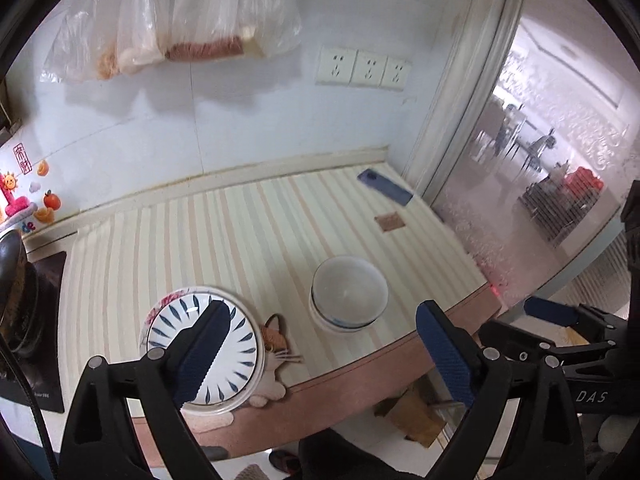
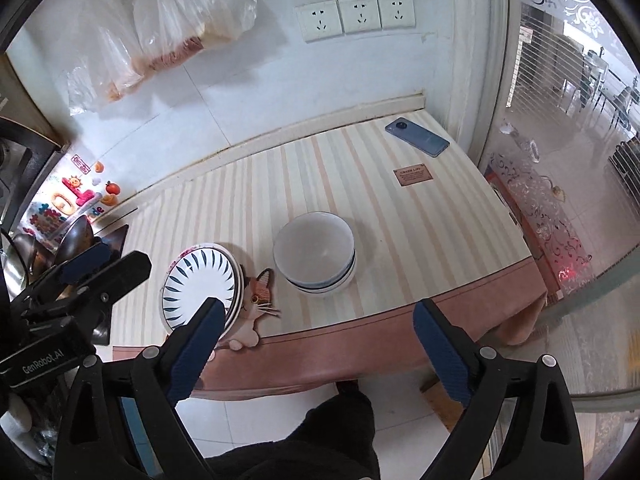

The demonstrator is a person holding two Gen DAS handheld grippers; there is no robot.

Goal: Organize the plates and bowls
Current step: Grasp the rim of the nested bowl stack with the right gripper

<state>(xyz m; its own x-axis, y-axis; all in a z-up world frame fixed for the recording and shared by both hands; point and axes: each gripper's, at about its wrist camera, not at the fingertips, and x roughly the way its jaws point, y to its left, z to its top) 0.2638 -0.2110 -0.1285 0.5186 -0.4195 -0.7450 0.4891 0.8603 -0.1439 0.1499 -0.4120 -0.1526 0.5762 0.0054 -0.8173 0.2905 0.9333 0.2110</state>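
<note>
A stack of plates (image 1: 208,352) (image 2: 200,284), the top one white with dark blue leaf strokes, sits near the table's front left edge. To its right stands a stack of white bowls (image 1: 349,294) (image 2: 315,252) with blue rim lines. My left gripper (image 1: 324,340) is open, held above the table's front edge between plates and bowls, with nothing in it. My right gripper (image 2: 320,336) is open too, hovering in front of the table edge with nothing between its fingers. Each gripper shows at the side of the other's view.
The striped tablecloth (image 2: 360,184) carries a blue phone (image 2: 418,136) at the back right and a cat print by the plates. Dark pots (image 2: 76,236) stand at the left. Plastic bags (image 1: 172,20) hang on the wall; a glass door (image 2: 560,160) is at the right.
</note>
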